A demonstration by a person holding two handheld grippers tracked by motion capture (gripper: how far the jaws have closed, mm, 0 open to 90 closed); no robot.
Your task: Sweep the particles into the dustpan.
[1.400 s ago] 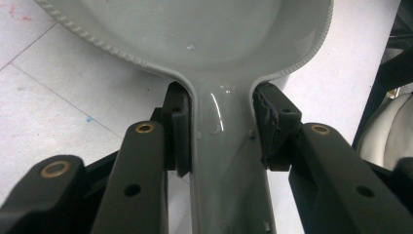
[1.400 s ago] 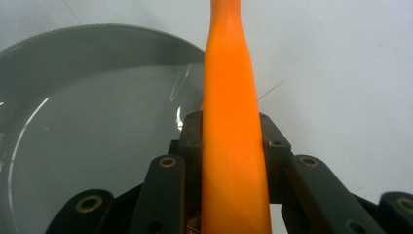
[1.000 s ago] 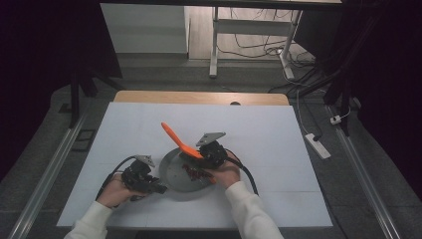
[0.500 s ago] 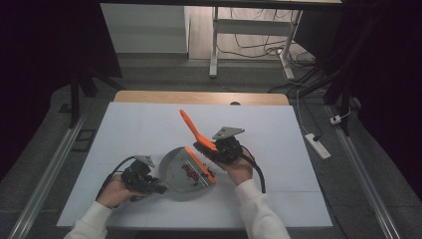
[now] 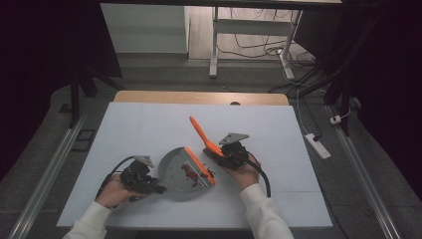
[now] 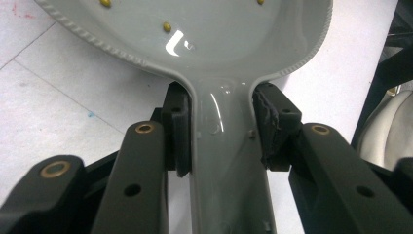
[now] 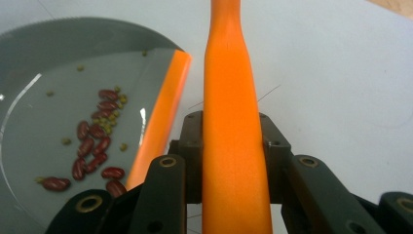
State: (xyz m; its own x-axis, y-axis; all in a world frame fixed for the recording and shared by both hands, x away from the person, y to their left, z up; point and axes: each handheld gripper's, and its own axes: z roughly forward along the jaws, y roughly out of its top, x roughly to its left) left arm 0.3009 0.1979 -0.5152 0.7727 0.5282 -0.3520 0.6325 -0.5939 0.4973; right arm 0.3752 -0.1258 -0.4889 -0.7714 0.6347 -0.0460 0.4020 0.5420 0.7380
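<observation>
A grey dustpan (image 5: 175, 172) with an orange front lip (image 5: 200, 165) lies on the white table. Red beans (image 5: 191, 172) and a few small yellow ones sit inside it. My left gripper (image 5: 151, 186) is shut on the dustpan's handle (image 6: 226, 165), with a pad pressed on each side. The pan's bowl (image 6: 204, 34) spreads out just beyond. My right gripper (image 5: 218, 152) is just right of the lip, shut on an orange brush handle (image 5: 199, 130) that slants up and back to the left. In the right gripper view the handle (image 7: 231, 122) runs between the jaws, with the dustpan (image 7: 53, 53) and beans (image 7: 95, 146) at left.
The white table top (image 5: 149, 124) has a wooden strip (image 5: 199, 97) along its far edge. One or two stray beans (image 5: 212, 174) lie on the table by the lip. A power strip (image 5: 316, 145) lies on the floor at right, and metal rails flank the table.
My right gripper has carried the orange brush to the right, from above the dustpan to just past its orange lip. The left gripper and the dustpan have stayed put.
</observation>
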